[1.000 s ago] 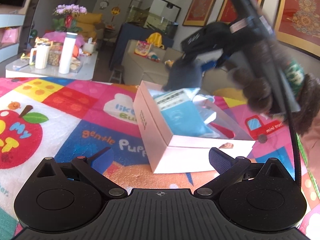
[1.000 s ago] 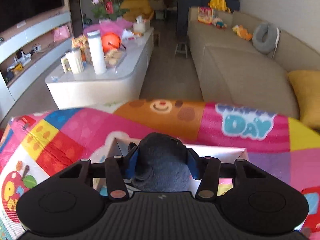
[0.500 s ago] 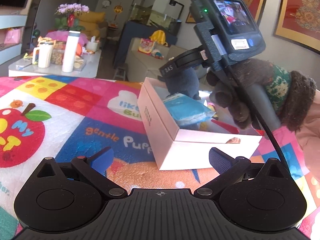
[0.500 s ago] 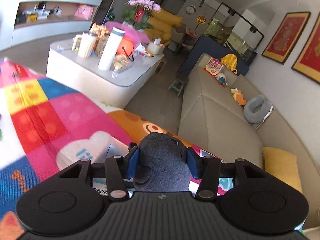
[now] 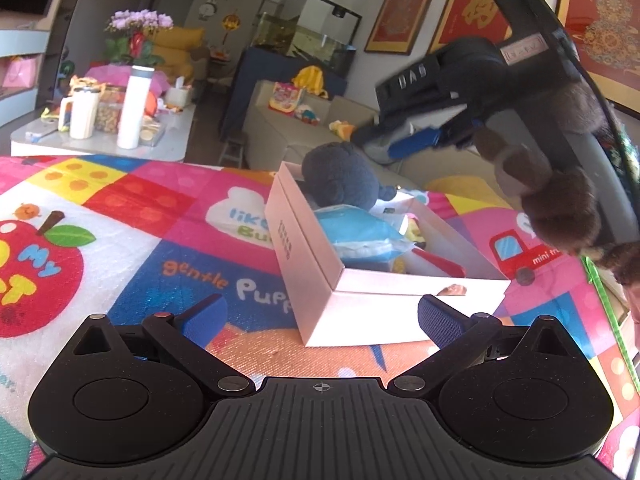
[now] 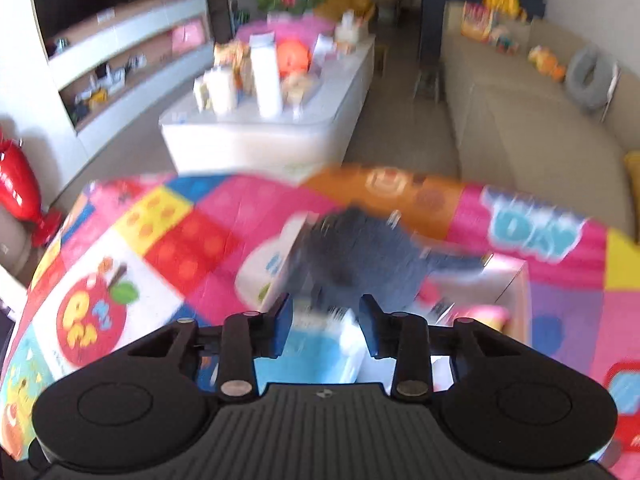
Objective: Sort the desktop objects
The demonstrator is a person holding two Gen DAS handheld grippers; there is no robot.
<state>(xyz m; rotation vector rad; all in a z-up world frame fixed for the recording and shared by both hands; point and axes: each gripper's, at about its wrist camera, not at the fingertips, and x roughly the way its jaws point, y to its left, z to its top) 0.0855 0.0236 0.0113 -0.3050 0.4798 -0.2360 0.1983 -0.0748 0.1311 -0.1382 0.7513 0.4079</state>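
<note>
A bright patchwork play mat (image 5: 132, 216) covers the worktop, printed with a red apple (image 5: 36, 276) at the near left and a small truck (image 5: 516, 252) at the right. Beyond it, at the far left, a white coffee table (image 5: 100, 148) carries a tall white bottle (image 5: 134, 108), a white jug (image 5: 82, 114) and a pot of purple flowers (image 5: 138, 24). A beige sofa (image 6: 520, 128) runs along the right, with a grey neck pillow (image 6: 592, 80) on it. Red framed pictures (image 5: 404, 4) hang on the far wall. A red vase (image 6: 18, 188) stands at the left.
</note>
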